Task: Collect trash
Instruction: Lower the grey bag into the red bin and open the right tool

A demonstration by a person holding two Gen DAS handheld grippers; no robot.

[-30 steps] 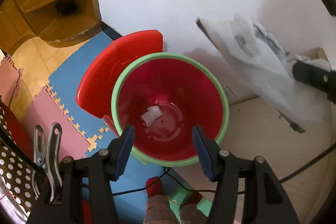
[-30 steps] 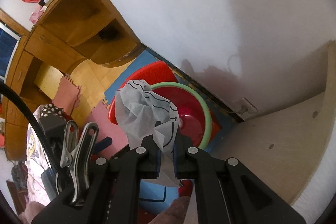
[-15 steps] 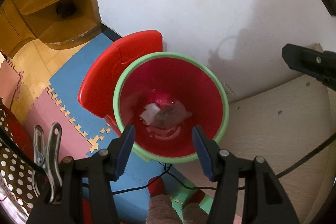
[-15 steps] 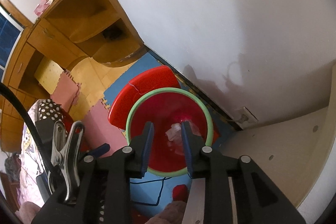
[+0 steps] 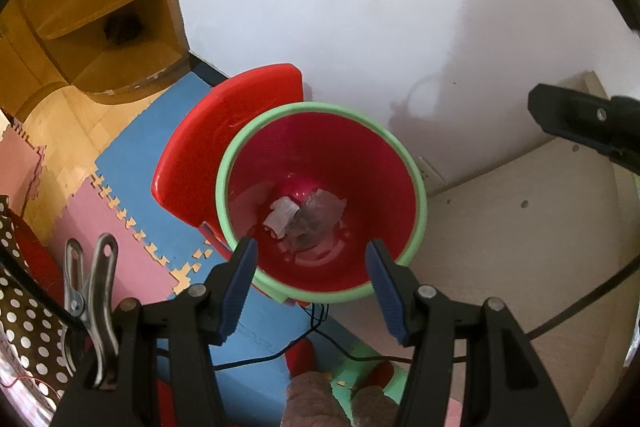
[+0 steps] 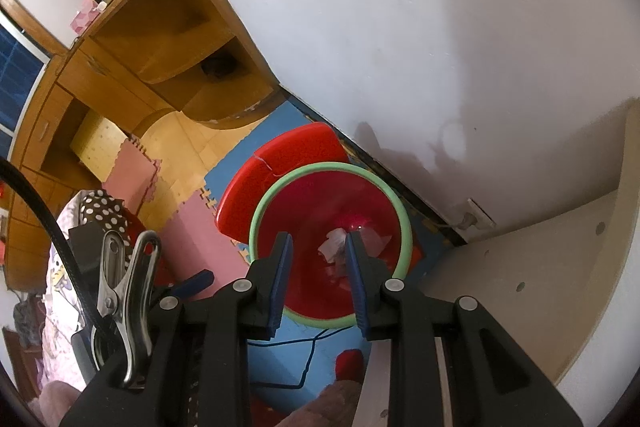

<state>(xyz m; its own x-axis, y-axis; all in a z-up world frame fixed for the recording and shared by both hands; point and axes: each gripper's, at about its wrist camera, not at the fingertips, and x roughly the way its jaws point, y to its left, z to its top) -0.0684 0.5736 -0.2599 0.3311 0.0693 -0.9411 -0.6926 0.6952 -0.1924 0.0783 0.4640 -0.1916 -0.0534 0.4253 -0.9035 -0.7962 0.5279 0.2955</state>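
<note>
Right gripper (image 6: 318,269) has let go and hangs open and empty above the bin (image 5: 416,171); its crumpled paper (image 5: 316,217) now lies inside, at 3 o'clock of an earlier scrap (image 5: 282,213). Left gripper (image 5: 312,273) is open, empty.

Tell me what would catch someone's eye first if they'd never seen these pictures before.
The red bin with a green rim stands out at once, on the floor by the white wall, with crumpled paper scraps at its bottom. Both the left gripper and the right gripper hang open and empty above its mouth. A red lid stands behind the bin, over blue and pink foam mats.
</note>
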